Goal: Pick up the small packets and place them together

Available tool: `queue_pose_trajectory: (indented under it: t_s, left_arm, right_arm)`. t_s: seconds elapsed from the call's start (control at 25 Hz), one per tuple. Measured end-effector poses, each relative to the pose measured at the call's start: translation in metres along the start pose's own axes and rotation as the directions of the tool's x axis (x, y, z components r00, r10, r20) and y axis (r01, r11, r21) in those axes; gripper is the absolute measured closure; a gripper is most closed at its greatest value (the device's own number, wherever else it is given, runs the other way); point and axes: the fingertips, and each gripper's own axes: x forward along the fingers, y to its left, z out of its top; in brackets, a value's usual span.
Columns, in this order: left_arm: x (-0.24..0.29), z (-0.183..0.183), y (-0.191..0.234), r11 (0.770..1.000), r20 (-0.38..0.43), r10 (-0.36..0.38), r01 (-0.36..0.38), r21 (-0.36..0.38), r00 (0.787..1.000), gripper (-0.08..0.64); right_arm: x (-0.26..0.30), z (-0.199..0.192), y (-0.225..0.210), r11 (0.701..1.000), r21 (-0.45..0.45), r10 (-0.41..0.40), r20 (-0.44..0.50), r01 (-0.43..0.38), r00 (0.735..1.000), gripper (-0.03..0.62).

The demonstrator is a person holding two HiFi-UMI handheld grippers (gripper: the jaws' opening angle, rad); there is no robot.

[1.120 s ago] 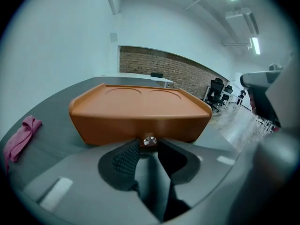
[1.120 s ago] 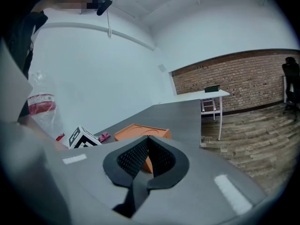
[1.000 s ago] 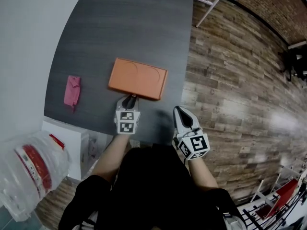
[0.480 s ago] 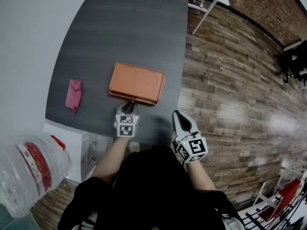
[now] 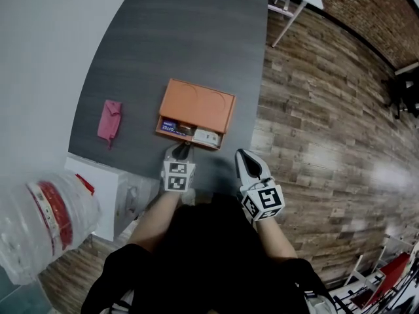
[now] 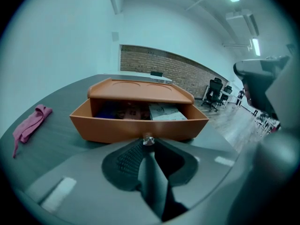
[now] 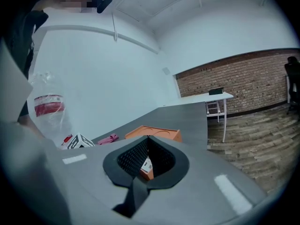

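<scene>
Head view: L gripper point(image 5: 184, 150) angled down, jaws just closed on knob point(image 6: 148, 139).

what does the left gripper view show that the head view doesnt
Only the left gripper view: the small knob on the drawer front, pinched at the tips of the left gripper, whose jaws have just been closing on it.
Only the head view: a white box and a bottle beside the table.
Both: the orange box with its drawer pulled open, packets inside, and the pink cloth.
</scene>
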Motion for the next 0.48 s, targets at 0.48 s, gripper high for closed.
queue_pose_trajectory:
  t_s: [0.48]
  left_arm:
    - [-0.017, -0.022, -0.004, 0.999, -0.013, -0.002, 0.002, -0.035, 1.0, 0.491]
  right_arm:
    - [-0.004, -0.005, 0.009, 1.0, 0.005, 0.009, -0.001, -0.009, 1.0, 0.591]
